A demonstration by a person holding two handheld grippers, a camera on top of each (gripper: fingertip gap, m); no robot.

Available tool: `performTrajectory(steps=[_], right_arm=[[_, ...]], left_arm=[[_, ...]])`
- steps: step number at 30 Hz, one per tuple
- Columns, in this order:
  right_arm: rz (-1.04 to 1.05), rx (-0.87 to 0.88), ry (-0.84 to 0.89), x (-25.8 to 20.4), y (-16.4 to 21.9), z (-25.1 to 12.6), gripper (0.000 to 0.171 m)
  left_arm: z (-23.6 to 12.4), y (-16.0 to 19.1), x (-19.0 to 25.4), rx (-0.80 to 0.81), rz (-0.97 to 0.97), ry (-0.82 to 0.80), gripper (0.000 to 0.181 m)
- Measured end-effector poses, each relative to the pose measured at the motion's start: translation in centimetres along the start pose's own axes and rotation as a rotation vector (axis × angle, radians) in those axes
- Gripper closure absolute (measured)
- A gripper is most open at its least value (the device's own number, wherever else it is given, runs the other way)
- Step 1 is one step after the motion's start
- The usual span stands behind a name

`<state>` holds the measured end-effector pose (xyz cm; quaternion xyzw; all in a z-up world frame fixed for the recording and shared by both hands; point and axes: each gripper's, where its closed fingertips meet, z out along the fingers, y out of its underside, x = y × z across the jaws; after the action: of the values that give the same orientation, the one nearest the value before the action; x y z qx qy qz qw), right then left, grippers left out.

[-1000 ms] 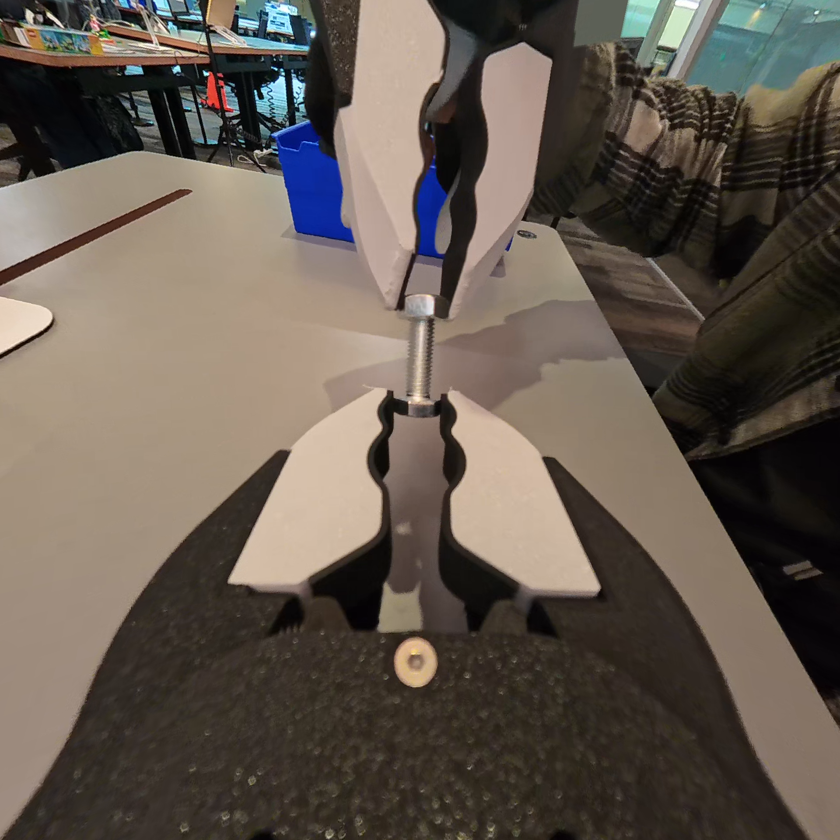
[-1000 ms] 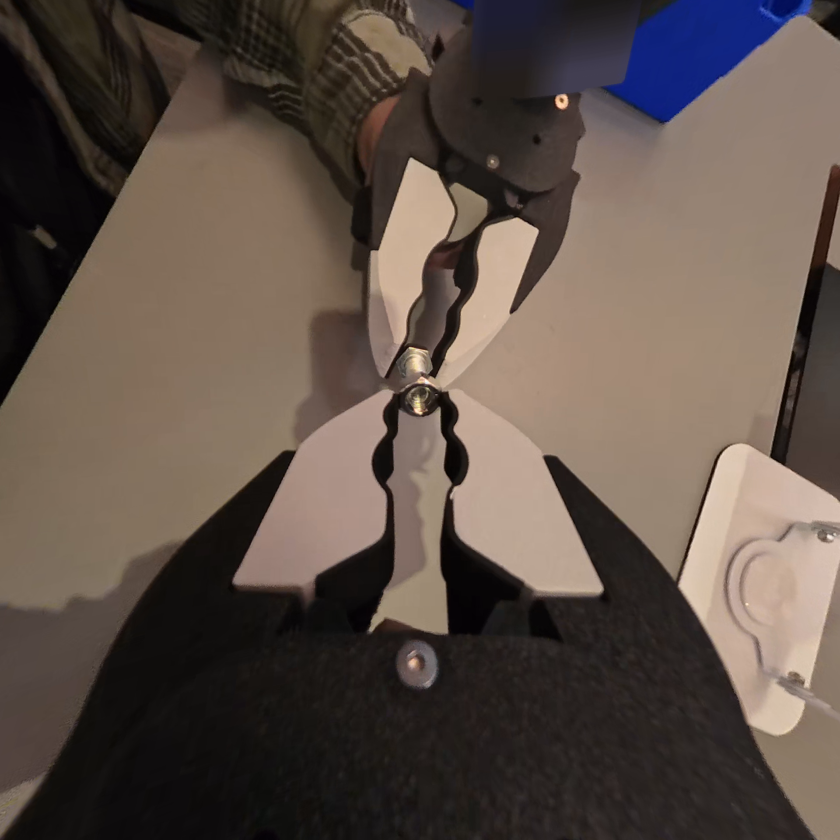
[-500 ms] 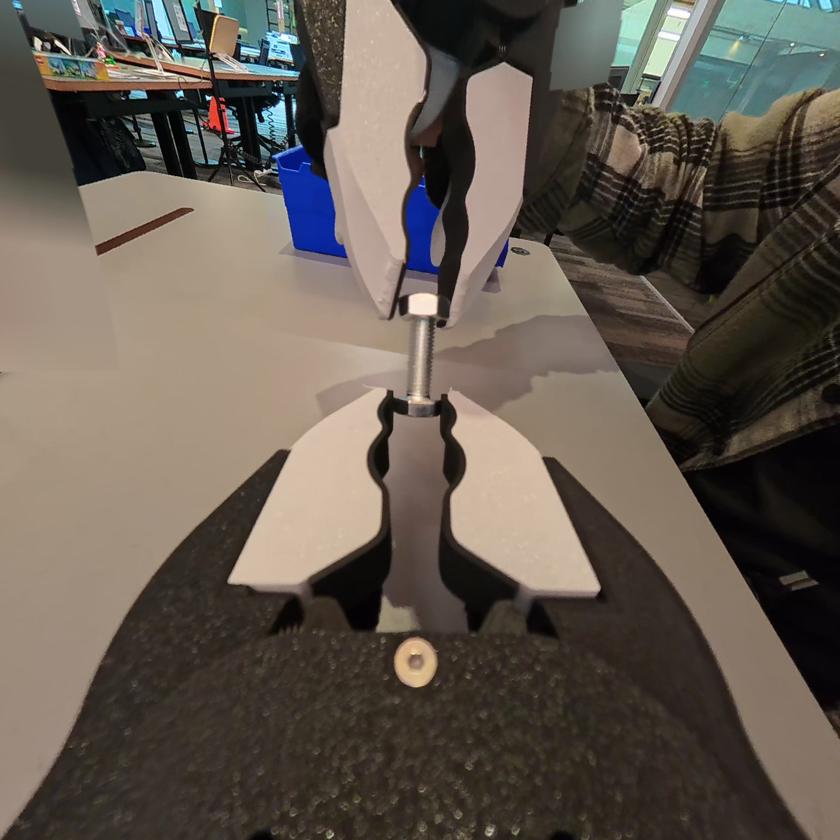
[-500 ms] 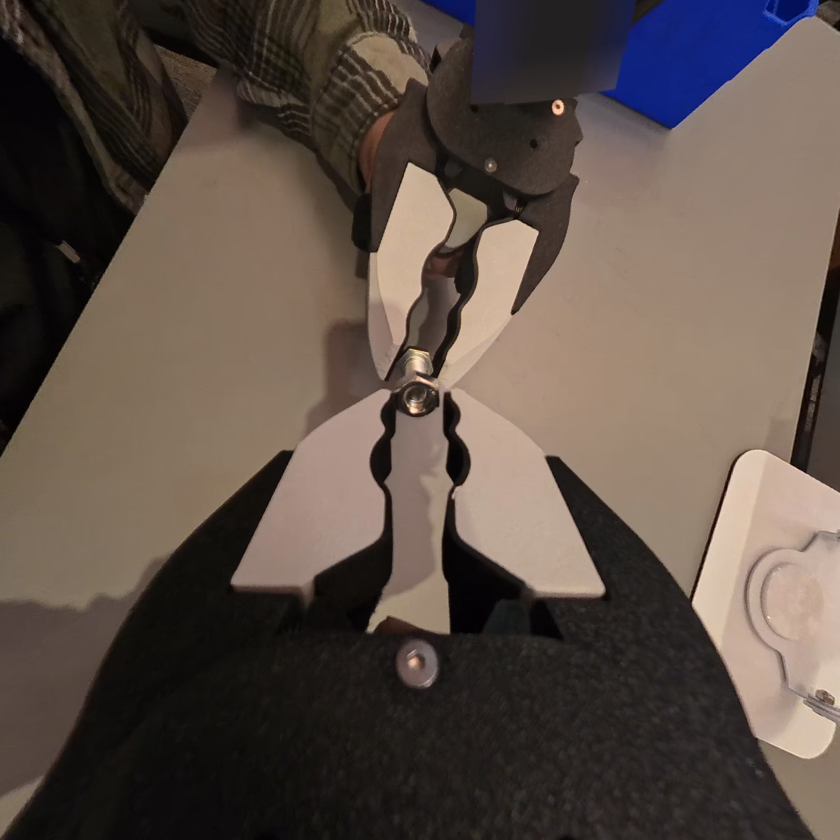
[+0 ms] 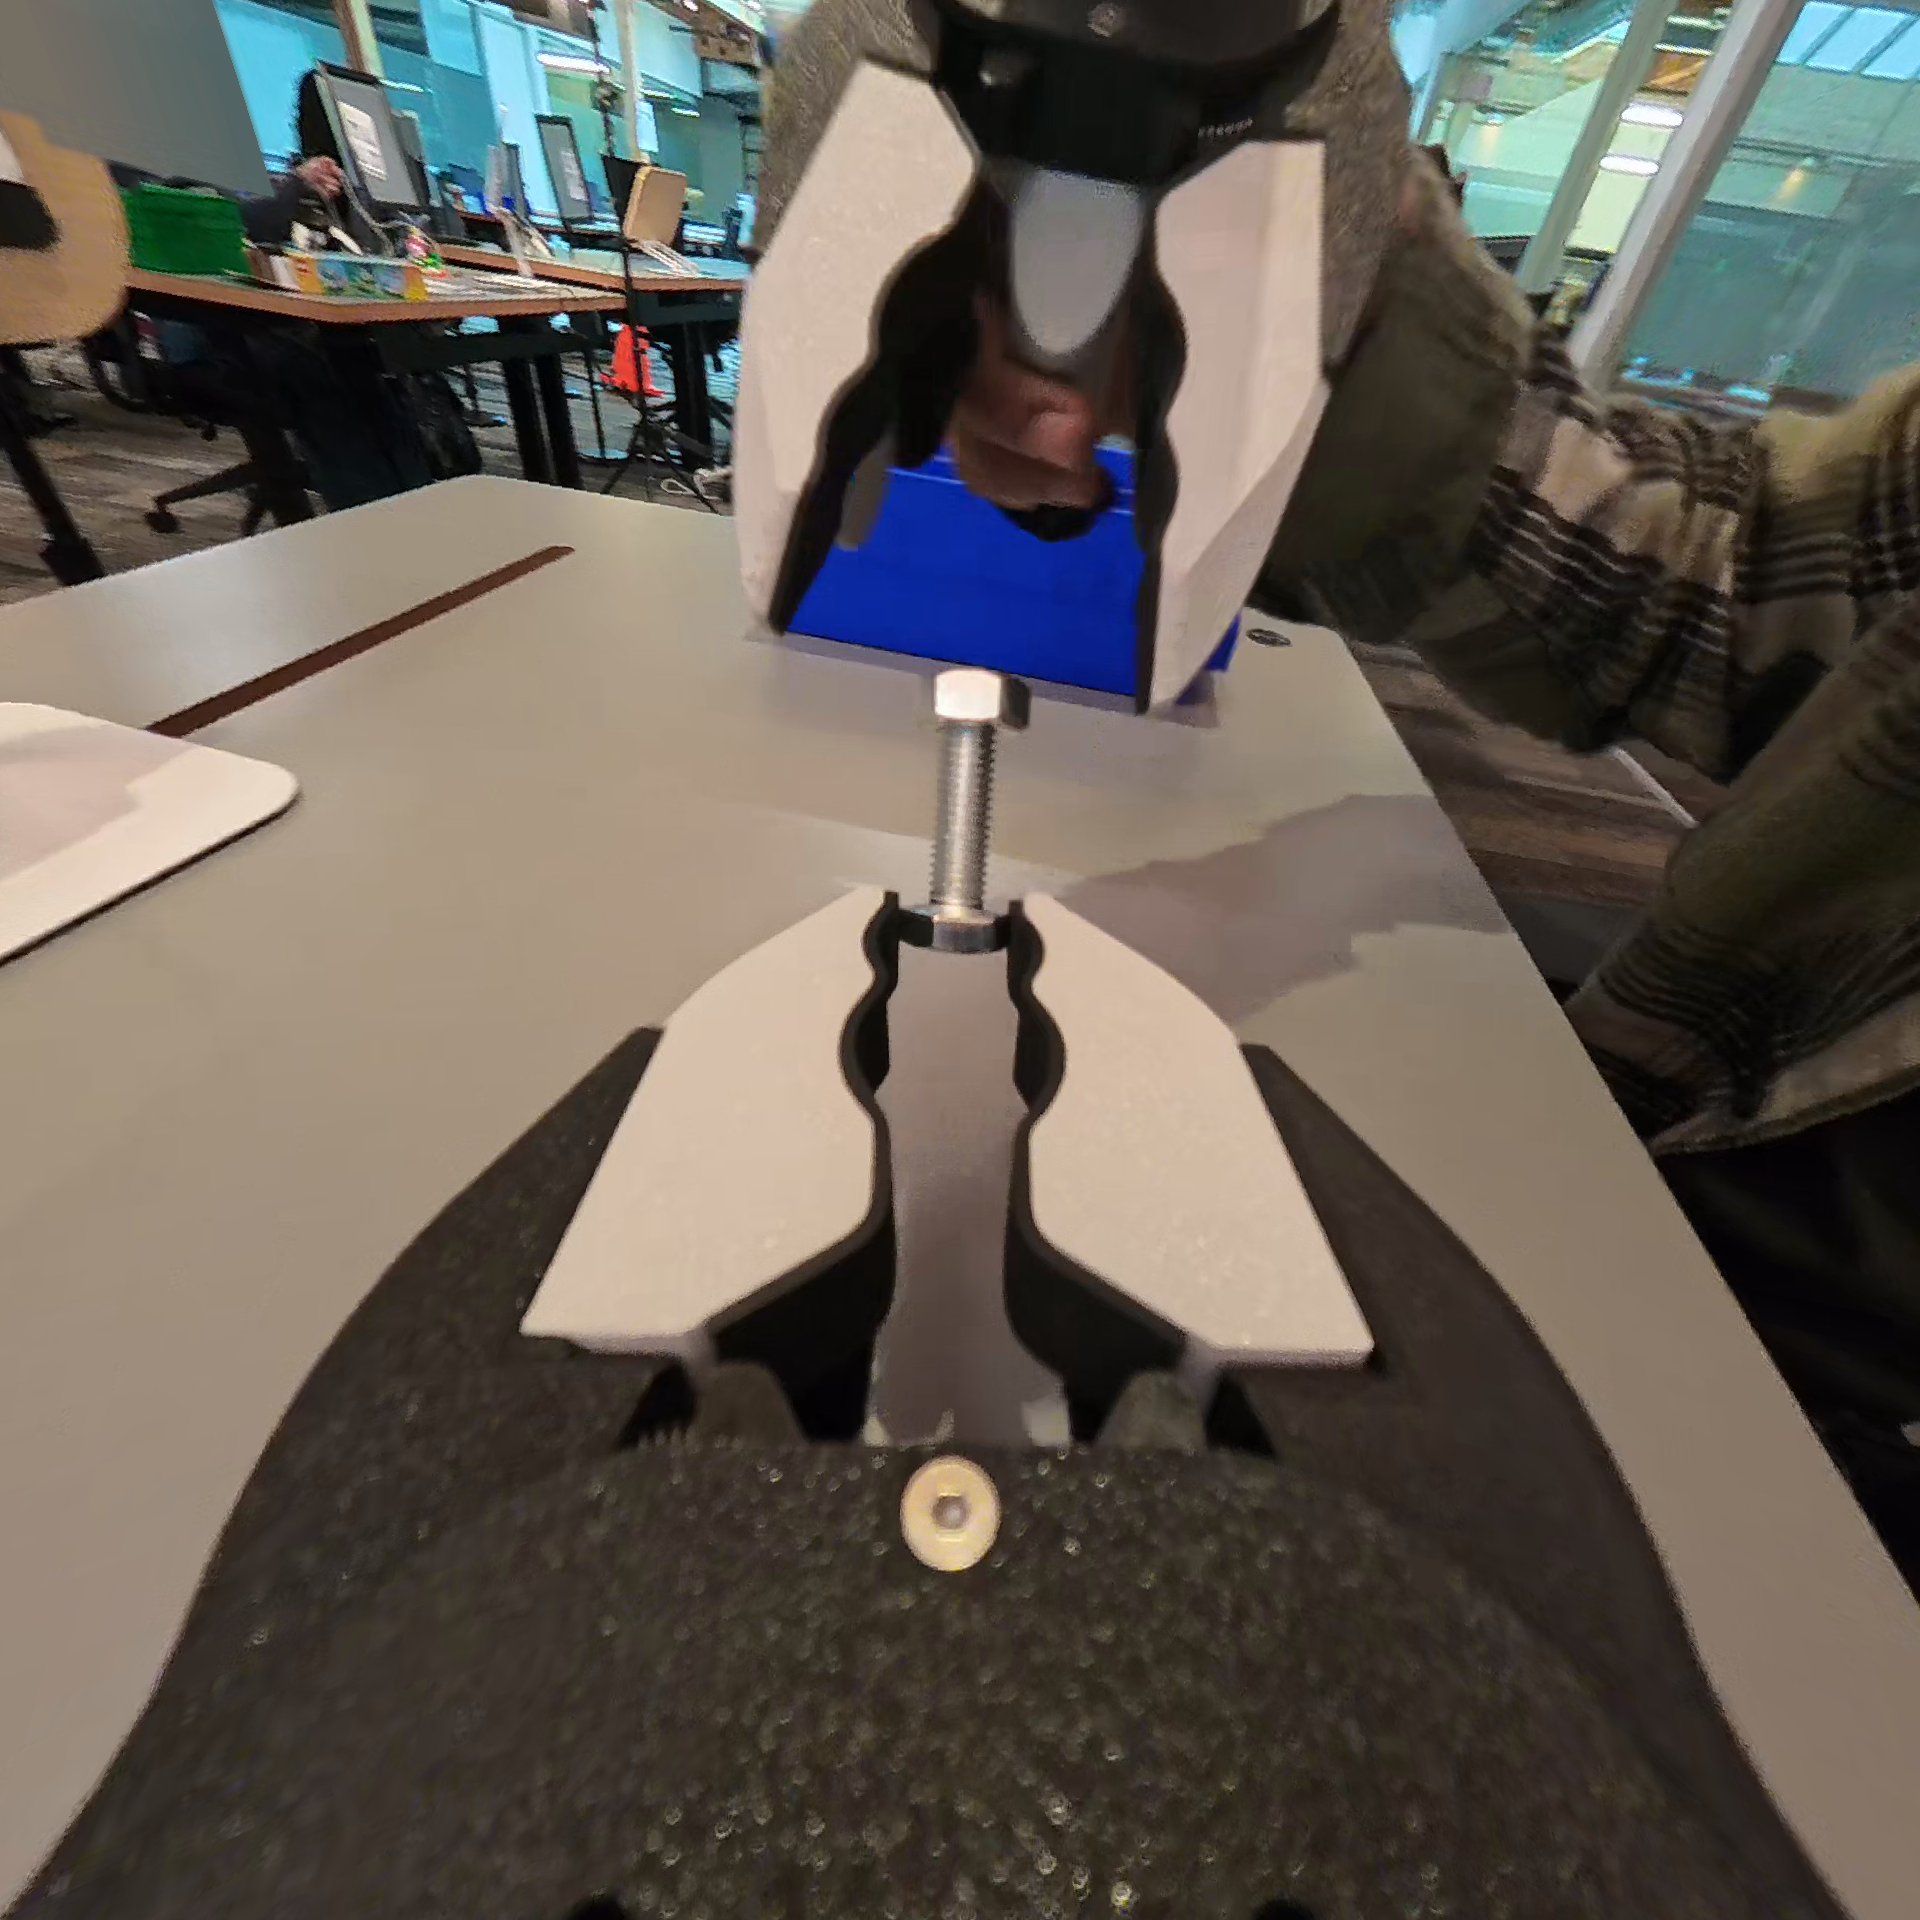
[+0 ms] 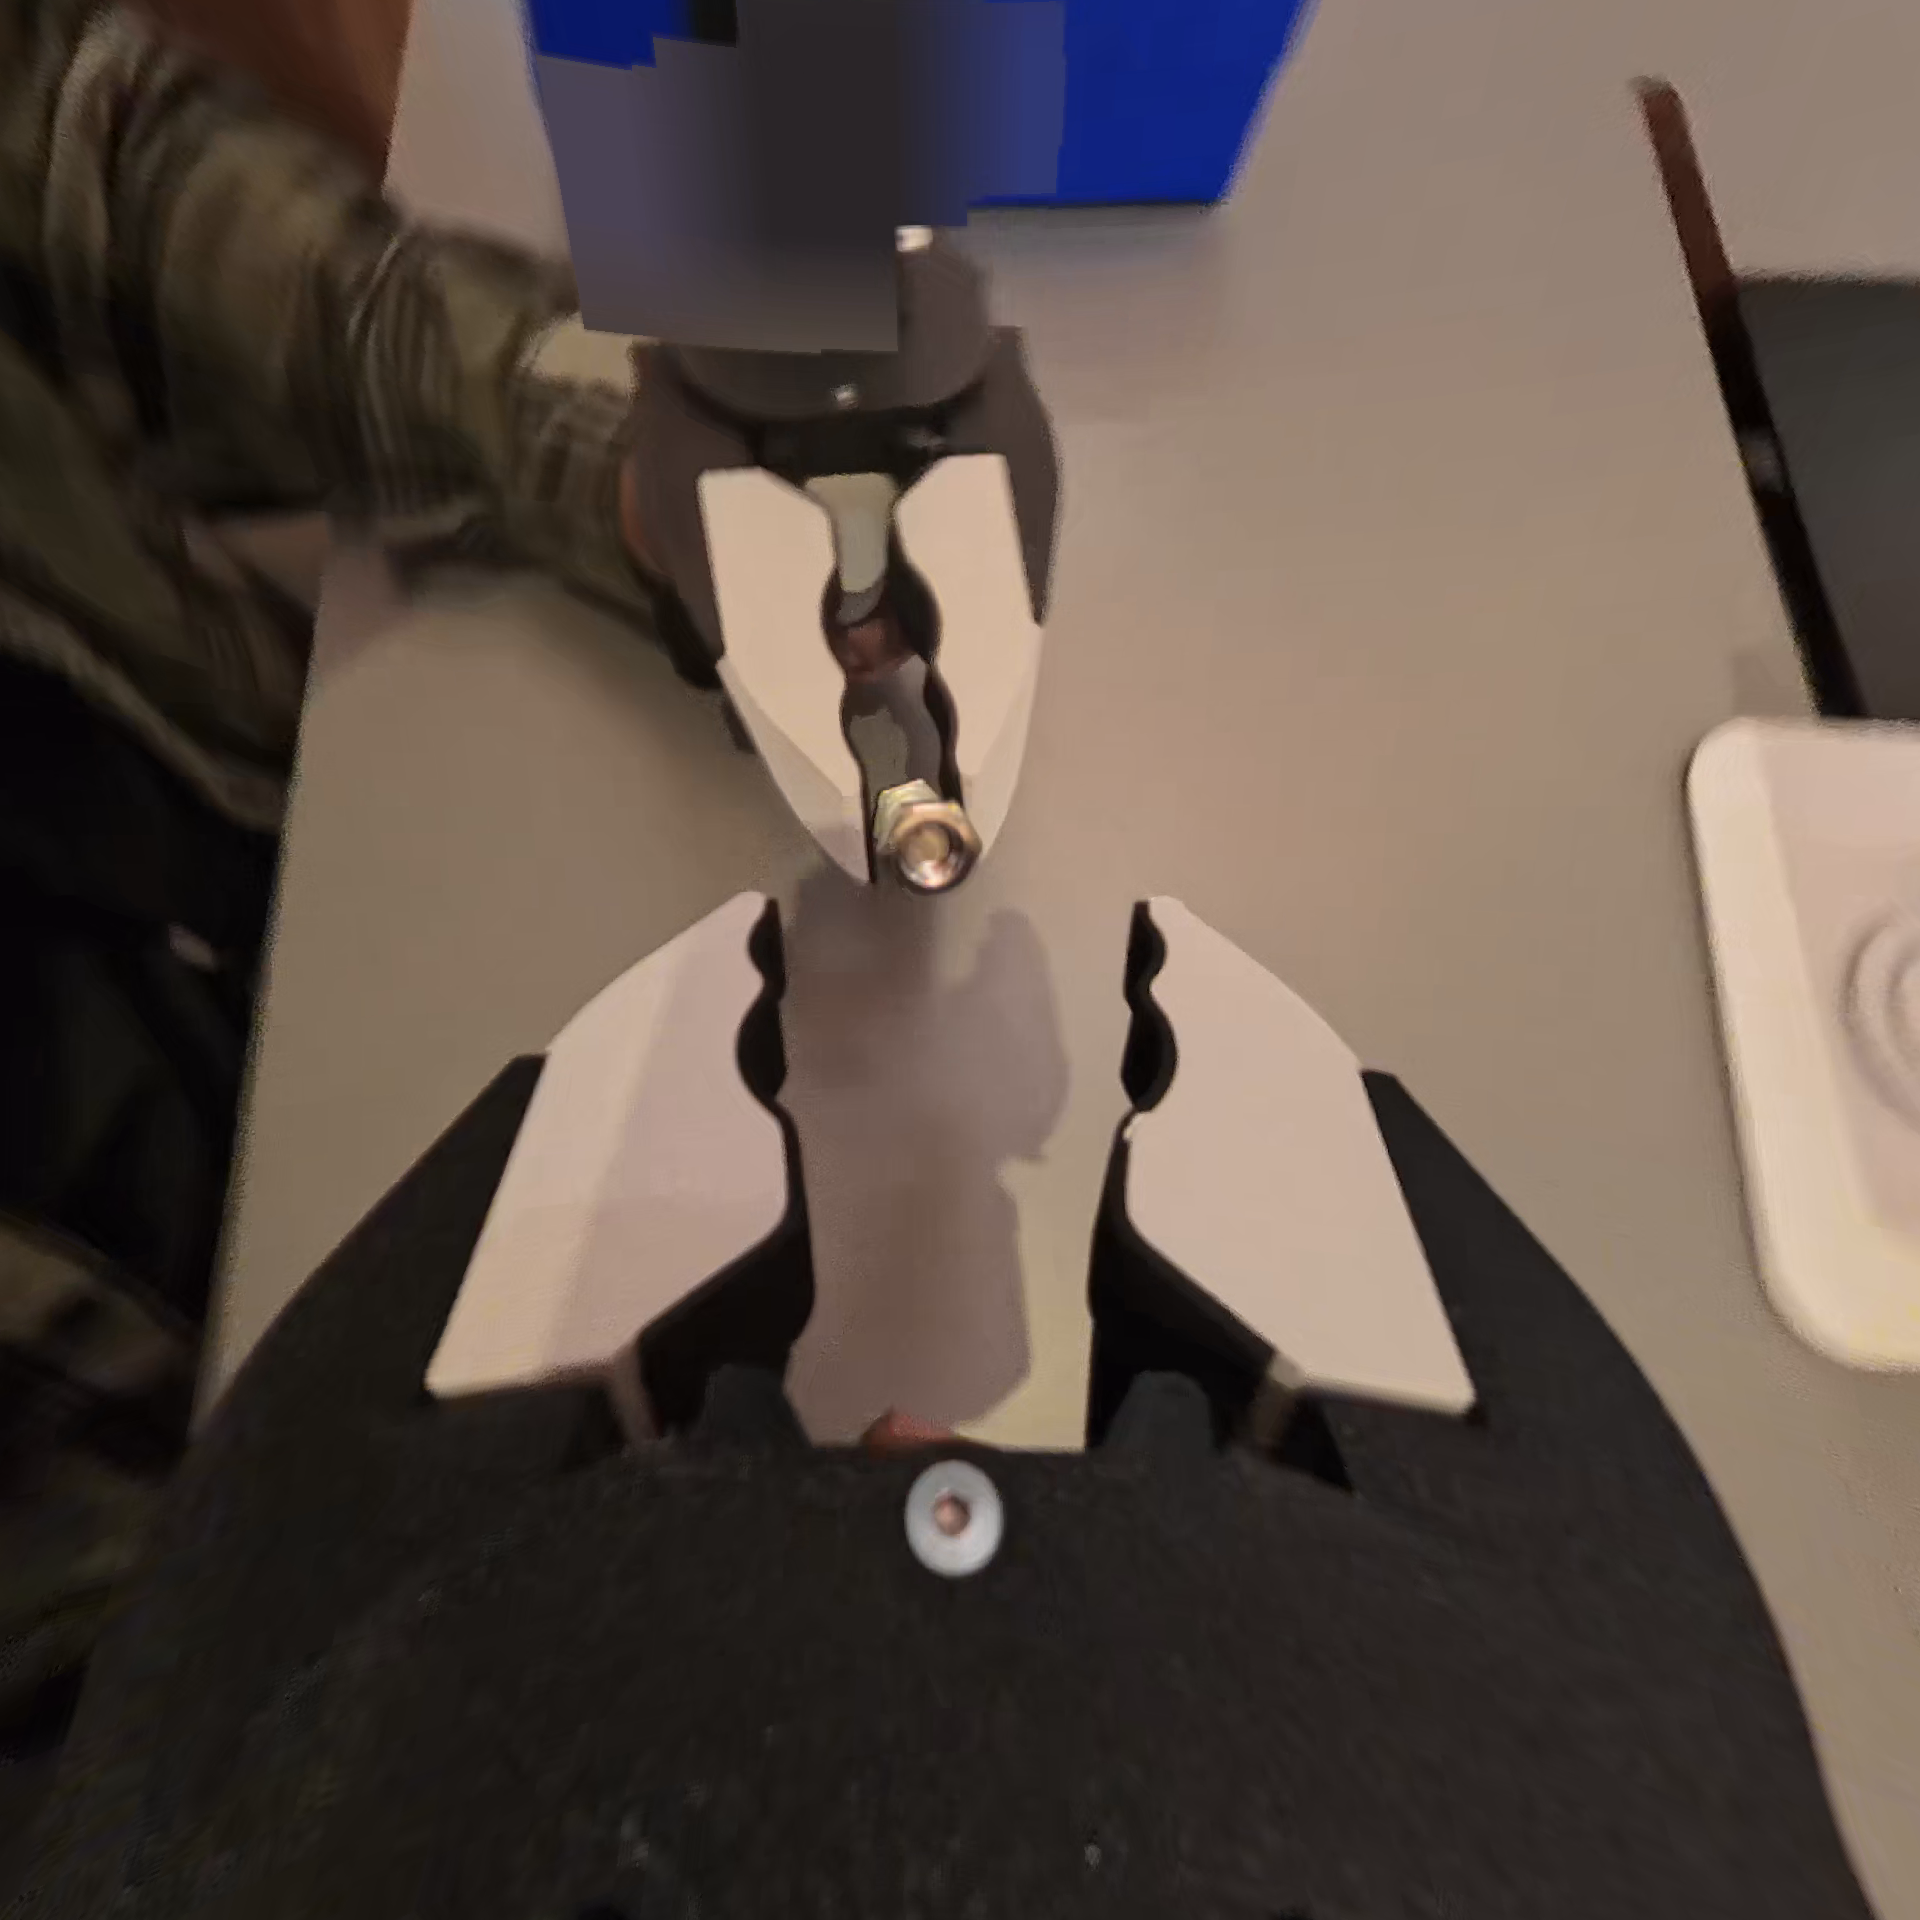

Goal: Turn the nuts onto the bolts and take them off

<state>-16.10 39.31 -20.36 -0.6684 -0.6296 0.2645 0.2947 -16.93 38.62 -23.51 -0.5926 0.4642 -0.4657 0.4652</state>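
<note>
Between the tips of the left gripper, at the centre of the left wrist view, the nut is clamped, and the bolt stands upright from it. Above, the right gripper is seen spread wide, apart from the bolt head. For the next turn, the head should be squarely gripped again. Behind, the blue bin is partly hidden; the right wrist view is blurred.
</note>
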Motion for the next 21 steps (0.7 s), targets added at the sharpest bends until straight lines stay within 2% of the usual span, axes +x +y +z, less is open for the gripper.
performTrajectory(steps=[3,4,5,7,11,13,16,18,21], right_arm=[[0.437,0.125,-0.009,-0.2,-0.4,-0.6,0.112],[0.564,0.18,-0.045,-0.5,-0.6,-0.6,0.118],[0.668,0.239,-0.088,-0.7,-0.8,-0.6,0.124],[0.781,0.295,-0.125,-0.7,-0.9,-0.4,0.123],[0.791,0.197,-0.092,-0.3,0.0,0.8,0.117],[0.787,0.164,-0.082,-0.1,0.0,1.1,0.119],[0.766,0.105,-0.085,-0.1,0.0,1.7,0.13],[0.753,0.084,-0.12,-0.3,-0.1,2.1,0.148],[0.693,0.045,-0.143,-0.4,0.1,2.2,0.152]], left_arm=[[-0.3,-0.1,-1.0,0.01,0.006,-0.068,0.162],[-0.4,-0.1,-1.3,0.01,0.009,-0.089,0.162],[-0.4,0.0,-1.5,0.008,0.011,-0.103,0.162],[-0.3,0.2,-1.6,-0.001,0.013,-0.112,0.162],[0.0,0.5,-1.3,-0.024,0.036,-0.113,0.162],[0.1,0.5,-1.2,-0.031,0.045,-0.114,0.162],[0.1,0.4,-1.2,-0.031,0.05,-0.116,0.162],[0.0,0.4,-1.2,-0.029,0.048,-0.113,0.162],[0.0,0.5,-1.2,-0.031,0.048,-0.109,0.162]])
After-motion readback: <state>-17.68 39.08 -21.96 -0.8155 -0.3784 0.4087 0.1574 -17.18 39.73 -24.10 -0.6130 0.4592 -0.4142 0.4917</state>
